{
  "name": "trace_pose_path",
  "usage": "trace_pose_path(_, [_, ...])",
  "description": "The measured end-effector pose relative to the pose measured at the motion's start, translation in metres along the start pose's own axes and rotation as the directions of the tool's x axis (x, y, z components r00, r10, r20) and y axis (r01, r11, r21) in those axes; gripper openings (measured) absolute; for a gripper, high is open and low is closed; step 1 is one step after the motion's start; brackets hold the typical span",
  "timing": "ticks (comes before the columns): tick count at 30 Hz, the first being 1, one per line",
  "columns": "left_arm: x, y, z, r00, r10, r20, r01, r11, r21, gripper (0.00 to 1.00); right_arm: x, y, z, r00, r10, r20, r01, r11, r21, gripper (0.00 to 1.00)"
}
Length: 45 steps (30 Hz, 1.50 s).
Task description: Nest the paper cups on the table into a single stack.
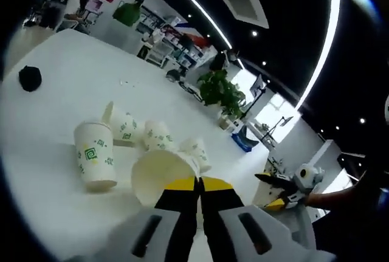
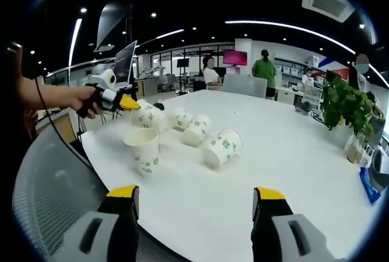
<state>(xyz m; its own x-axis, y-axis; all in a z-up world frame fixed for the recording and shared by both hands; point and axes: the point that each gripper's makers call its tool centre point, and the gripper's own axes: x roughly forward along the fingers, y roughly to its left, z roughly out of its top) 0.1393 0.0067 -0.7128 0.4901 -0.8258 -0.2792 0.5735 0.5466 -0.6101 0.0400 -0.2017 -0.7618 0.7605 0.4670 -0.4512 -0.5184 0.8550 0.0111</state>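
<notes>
in the right gripper view, a person's hand (image 2: 85, 99) at the far left holds the left gripper (image 2: 130, 103), whose yellow tips pinch the rim of a tilted paper cup (image 2: 146, 116) above the table's near-left corner. just right and nearer stands an upright cup (image 2: 143, 149), mouth up. past it two cups (image 2: 189, 126) lie on their sides close together, and a further cup on its side (image 2: 221, 146) lies near them, to the right. the white table (image 2: 292, 152) spreads on to the right, with a potted plant (image 2: 345, 101) beyond its edge. at the bottom the right gripper (image 2: 196, 200) hangs with its jaws wide apart, nothing between them.

in the left gripper view, a black object (image 1: 30, 78) sits on the table at the far left. the upright cup (image 1: 95, 155) stands left of the left gripper (image 1: 198, 184), whose jaws are pressed together on the rim of the held cup (image 1: 161, 174). the right gripper (image 1: 285, 190) shows at the lower right.
</notes>
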Motion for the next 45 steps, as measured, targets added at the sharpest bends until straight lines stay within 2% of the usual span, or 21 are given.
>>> trace_pose_path(10, [-0.003, -0.03, 0.002, 0.997, -0.035, -0.073, 0.045, 0.99, 0.133, 0.0, 0.0, -0.001, -0.003, 1.0, 0.003, -0.006, -0.003, 1.0, 0.001, 0.76])
trace_pose_path(16, [-0.005, -0.043, -0.001, 0.99, -0.028, -0.138, 0.057, 0.977, 0.208, 0.0, 0.0, 0.0, -0.003, 1.0, 0.003, -0.01, -0.003, 1.0, -0.001, 0.75])
trace_pose_path(20, [-0.008, -0.049, -0.001, 0.987, -0.029, -0.158, 0.064, 0.972, 0.224, 0.0, 0.0, 0.001, -0.003, 1.0, 0.003, -0.015, -0.003, 1.0, -0.003, 0.75])
trace_pose_path(25, [-0.01, -0.054, -0.008, 0.974, -0.009, -0.225, 0.076, 0.953, 0.292, 0.0, 0.0, 0.0, -0.004, 1.0, 0.005, -0.017, -0.005, 1.0, -0.002, 0.74])
trace_pose_path(33, [-0.006, -0.066, -0.025, 0.951, 0.01, -0.309, 0.102, 0.934, 0.344, 0.0, 0.0, -0.002, -0.005, 1.0, 0.0, -0.016, 0.0, 1.0, 0.0, 0.74])
trace_pose_path(36, [-0.002, -0.065, -0.032, 0.939, 0.028, -0.341, 0.111, 0.917, 0.382, 0.0, 0.0, -0.002, -0.005, 1.0, 0.0, -0.016, 0.0, 1.0, 0.001, 0.74])
trace_pose_path(39, [0.001, -0.063, -0.036, 0.933, 0.042, -0.358, 0.122, 0.898, 0.423, 0.0, 0.0, -0.002, -0.005, 1.0, 0.0, -0.019, 0.0, 1.0, 0.003, 0.73])
trace_pose_path(41, [0.004, -0.071, -0.041, 0.929, 0.041, -0.367, 0.129, 0.895, 0.426, 0.0, 0.0, -0.002, -0.005, 1.0, 0.0, -0.022, 0.0, 1.0, 0.003, 0.73])
trace_pose_path(45, [0.006, -0.072, -0.043, 0.922, 0.057, -0.384, 0.136, 0.879, 0.457, 0.0, 0.0, -0.002, -0.006, 1.0, -0.001, -0.022, 0.001, 1.0, 0.004, 0.73])
